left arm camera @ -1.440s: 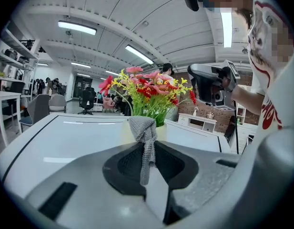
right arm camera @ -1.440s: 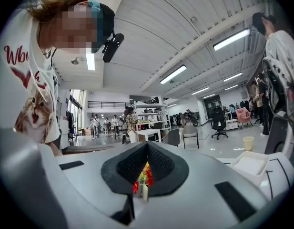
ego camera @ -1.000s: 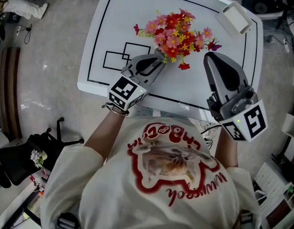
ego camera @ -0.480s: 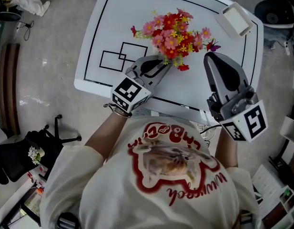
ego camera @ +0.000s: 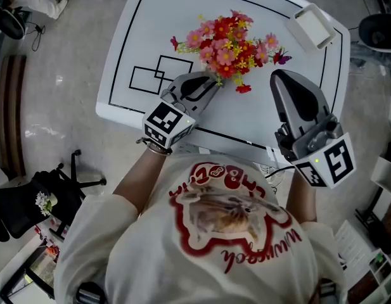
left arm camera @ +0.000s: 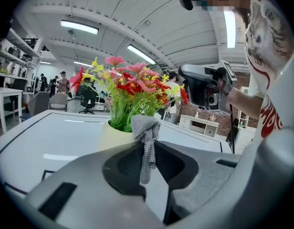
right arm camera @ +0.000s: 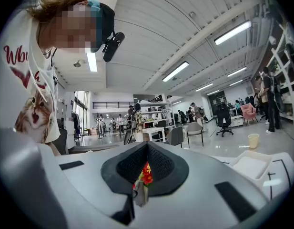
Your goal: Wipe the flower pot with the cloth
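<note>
Left gripper [ego camera: 211,85] pose: held out over the near edge of the table [ego camera: 151,18], tipped slightly down and aimed at the flower pot [left arm camera: 110,133] from the near left.
Left gripper jaws: pinched narrow on the grey cloth [left arm camera: 146,130], with a bunched tuft standing up past the tips.
Right gripper [ego camera: 279,76] pose: held level, off to the right of the flowers [ego camera: 230,46] and well apart from them.
Right gripper jaws: pressed together, with nothing clamped.
Flower pot: pale, set mid-table under the flowers and just beyond the cloth; contact cannot be made out.
Count: two grippers, one cloth, one flower pot, one table, and one white tray [ego camera: 314,24] at the far right corner.
</note>
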Demonstrator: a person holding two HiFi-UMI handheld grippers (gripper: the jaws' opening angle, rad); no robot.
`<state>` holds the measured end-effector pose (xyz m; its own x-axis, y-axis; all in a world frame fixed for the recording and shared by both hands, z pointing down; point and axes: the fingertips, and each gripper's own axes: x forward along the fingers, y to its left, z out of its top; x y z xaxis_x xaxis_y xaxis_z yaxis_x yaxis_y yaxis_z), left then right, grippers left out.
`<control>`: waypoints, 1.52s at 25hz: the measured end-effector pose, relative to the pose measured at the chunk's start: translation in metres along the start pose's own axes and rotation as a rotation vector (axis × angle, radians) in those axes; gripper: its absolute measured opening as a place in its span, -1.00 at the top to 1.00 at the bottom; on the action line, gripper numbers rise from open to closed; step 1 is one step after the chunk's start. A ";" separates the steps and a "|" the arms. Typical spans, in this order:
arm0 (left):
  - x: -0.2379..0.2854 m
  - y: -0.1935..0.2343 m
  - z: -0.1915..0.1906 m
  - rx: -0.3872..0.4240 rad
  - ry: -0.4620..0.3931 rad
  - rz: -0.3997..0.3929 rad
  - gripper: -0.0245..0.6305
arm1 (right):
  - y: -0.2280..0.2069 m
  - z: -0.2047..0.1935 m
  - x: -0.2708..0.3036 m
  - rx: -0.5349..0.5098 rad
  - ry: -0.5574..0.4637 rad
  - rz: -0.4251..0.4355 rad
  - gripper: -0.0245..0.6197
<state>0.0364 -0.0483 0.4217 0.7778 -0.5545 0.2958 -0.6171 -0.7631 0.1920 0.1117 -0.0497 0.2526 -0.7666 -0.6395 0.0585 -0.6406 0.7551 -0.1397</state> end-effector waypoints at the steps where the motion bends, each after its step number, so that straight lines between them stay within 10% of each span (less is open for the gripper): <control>1: -0.002 0.003 0.000 -0.003 -0.002 0.011 0.74 | 0.000 0.000 0.000 -0.001 -0.001 -0.001 0.93; 16: 0.002 0.052 0.008 -0.015 -0.005 0.070 0.74 | -0.009 0.001 0.007 -0.006 0.004 -0.043 0.93; 38: 0.019 0.031 0.005 -0.001 0.003 -0.069 0.74 | 0.014 -0.003 0.006 -0.011 0.000 -0.176 0.93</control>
<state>0.0326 -0.0843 0.4289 0.8182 -0.4998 0.2843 -0.5622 -0.7990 0.2133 0.0980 -0.0427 0.2542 -0.6424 -0.7621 0.0813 -0.7655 0.6328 -0.1166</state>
